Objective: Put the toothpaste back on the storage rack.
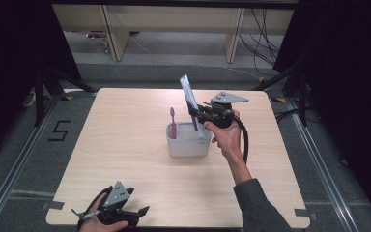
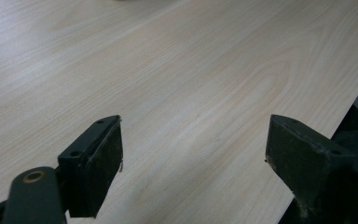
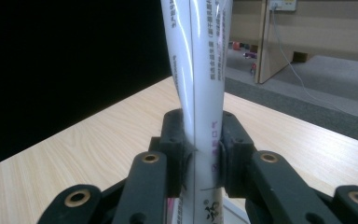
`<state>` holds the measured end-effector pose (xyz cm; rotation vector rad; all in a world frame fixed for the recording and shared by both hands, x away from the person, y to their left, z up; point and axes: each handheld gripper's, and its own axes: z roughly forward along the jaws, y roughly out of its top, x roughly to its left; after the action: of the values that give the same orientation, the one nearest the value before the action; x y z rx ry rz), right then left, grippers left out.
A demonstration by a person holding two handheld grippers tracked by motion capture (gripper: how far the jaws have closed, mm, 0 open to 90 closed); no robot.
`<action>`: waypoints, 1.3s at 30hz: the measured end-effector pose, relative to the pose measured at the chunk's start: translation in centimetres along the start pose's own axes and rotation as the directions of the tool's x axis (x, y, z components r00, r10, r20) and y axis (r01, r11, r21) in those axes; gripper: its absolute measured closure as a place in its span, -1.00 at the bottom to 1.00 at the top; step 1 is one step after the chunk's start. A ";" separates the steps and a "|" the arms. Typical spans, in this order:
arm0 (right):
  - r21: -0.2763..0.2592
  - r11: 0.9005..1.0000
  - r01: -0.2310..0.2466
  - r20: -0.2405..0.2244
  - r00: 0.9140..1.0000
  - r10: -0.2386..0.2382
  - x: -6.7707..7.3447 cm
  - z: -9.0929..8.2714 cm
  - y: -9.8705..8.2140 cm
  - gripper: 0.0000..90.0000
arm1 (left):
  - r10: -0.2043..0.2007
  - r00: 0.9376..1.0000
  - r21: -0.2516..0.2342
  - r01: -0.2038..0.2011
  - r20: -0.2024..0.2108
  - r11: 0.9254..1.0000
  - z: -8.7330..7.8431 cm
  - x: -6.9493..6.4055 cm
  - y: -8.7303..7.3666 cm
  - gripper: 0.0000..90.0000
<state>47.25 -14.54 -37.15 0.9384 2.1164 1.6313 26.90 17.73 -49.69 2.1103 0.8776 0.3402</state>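
Toothpaste tube (image 1: 191, 99) is what we're handling, and our right gripper (image 1: 204, 114) has it clamped around the middle, standing tilted with its lower end down inside the grey holder (image 1: 188, 145) at the middle of the table (image 1: 125, 159). From the right gripper view we see the tube (image 3: 200, 70) pinched flat between the two jaws, its skin creased where they bite, so we judge it soft, light and glossy enough to slip; a hold low on the fuller part looks safer than the thin crimped top. A pink toothbrush (image 1: 173, 123) stands upright in the holder's left corner, just beside the tube, so there's little slack. Our left gripper (image 1: 125, 212) rests at the near left edge of the table, jaws wide apart with nothing between them. The tabletop is pale wood laminate, smooth and flat. Beyond it, grey floor, wooden furniture legs, loose cables, dark curtains at both sides.
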 end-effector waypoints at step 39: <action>0.027 1.000 -0.006 0.019 1.000 0.006 -0.7 3.4 -2.4 0.66 | -0.007 1.000 -0.012 0.007 0.011 1.000 0.1 -0.3 0.0 -0.59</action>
<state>49.07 -12.79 -40.57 0.9656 2.1299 1.5940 26.74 17.49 -49.77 2.0962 0.8742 0.3293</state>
